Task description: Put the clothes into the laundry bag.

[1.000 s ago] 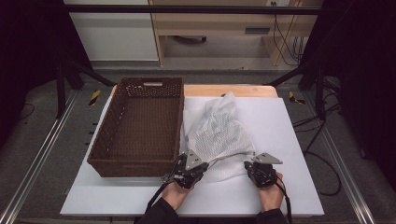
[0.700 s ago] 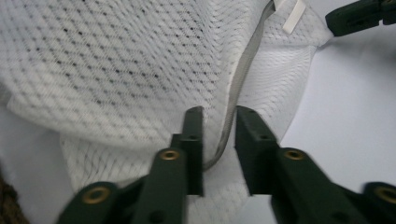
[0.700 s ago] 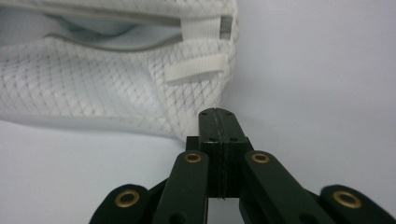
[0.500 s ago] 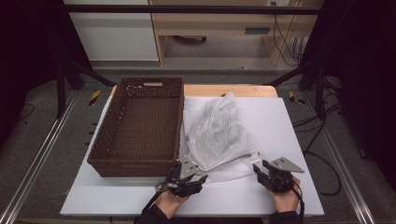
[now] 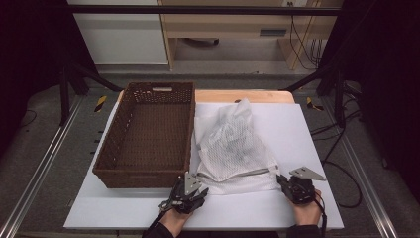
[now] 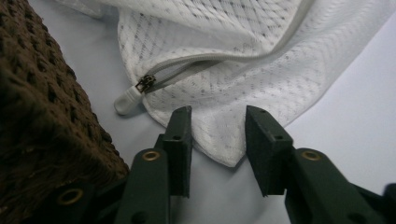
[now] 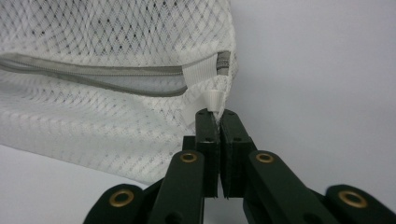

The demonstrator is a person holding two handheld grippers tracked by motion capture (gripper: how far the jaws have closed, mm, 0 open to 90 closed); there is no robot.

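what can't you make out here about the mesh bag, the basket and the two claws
- Contents of the mesh bag: high view, dark shapes blurred by the weave.
- Zipper pull: left gripper view, too small to read; left claw stands open, apart from it.
- Right claw shut on the white tab: depth of grip hidden by the jaws.
- Basket near wall's inner face: high view, hidden by its rim.
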